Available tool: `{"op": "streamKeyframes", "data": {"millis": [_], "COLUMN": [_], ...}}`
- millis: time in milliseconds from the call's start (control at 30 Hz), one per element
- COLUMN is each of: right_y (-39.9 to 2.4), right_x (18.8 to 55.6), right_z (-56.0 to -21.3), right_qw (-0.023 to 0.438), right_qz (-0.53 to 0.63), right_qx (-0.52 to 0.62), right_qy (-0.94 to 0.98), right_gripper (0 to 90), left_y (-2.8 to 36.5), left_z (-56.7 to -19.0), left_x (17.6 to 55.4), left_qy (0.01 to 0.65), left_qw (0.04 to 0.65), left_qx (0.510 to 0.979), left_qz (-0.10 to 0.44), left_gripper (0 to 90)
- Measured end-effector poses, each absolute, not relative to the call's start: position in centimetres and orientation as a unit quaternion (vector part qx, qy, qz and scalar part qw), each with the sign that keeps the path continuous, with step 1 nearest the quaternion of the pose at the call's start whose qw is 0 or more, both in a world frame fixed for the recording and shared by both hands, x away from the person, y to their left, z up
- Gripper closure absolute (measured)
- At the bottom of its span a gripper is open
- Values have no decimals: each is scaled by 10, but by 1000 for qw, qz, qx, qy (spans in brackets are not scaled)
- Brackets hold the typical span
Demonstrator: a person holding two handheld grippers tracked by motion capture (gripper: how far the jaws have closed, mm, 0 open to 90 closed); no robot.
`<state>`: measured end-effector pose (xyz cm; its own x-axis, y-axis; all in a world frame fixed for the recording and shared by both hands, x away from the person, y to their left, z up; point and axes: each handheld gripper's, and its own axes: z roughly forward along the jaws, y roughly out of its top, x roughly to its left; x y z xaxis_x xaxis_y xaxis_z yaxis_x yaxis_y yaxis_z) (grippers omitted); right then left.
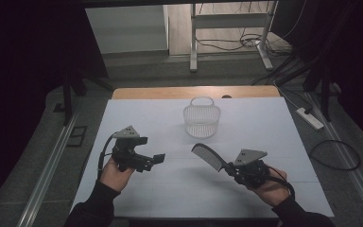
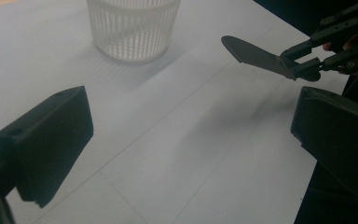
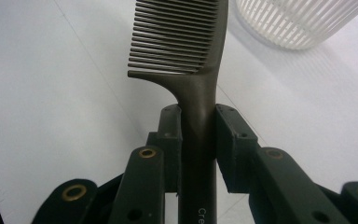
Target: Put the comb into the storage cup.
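Two jaws of the right gripper pinch a comb by its handle; the left gripper gapes empty. A loose pinch could let it swivel short of the far basket.

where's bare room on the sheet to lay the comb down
Bare sheet lies left and right of the basket, and along the near edge between the two hands. It is tightest mid-table, where the comb in the right gripper points toward the left gripper.
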<state>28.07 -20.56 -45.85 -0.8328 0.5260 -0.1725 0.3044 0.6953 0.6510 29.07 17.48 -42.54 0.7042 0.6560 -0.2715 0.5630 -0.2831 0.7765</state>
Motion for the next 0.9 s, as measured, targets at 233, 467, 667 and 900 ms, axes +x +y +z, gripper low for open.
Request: {"op": "streamKeyframes", "data": {"millis": [233, 467, 667, 900], "right_y": [-206, -206, -205, -205], "right_x": [280, 280, 279, 277], "right_z": [-457, -456, -455, -453], "right_qw": [179, 184, 189, 196], "right_qz": [320, 323, 326, 328], "right_qx": [228, 222, 220, 218], "right_qy": [902, 901, 900, 898], "right_gripper": [722, 722, 722, 722], "left_y": [165, 156, 151, 144], "left_z": [-422, -419, -419, -419], "left_x": [300, 307, 315, 324], "left_qy": [379, 368, 363, 367], "left_qw": [463, 464, 461, 465], "left_qx": [800, 805, 809, 806], "left_qz": [40, 26, 16, 2], "left_gripper": [0, 0, 0, 0]}}
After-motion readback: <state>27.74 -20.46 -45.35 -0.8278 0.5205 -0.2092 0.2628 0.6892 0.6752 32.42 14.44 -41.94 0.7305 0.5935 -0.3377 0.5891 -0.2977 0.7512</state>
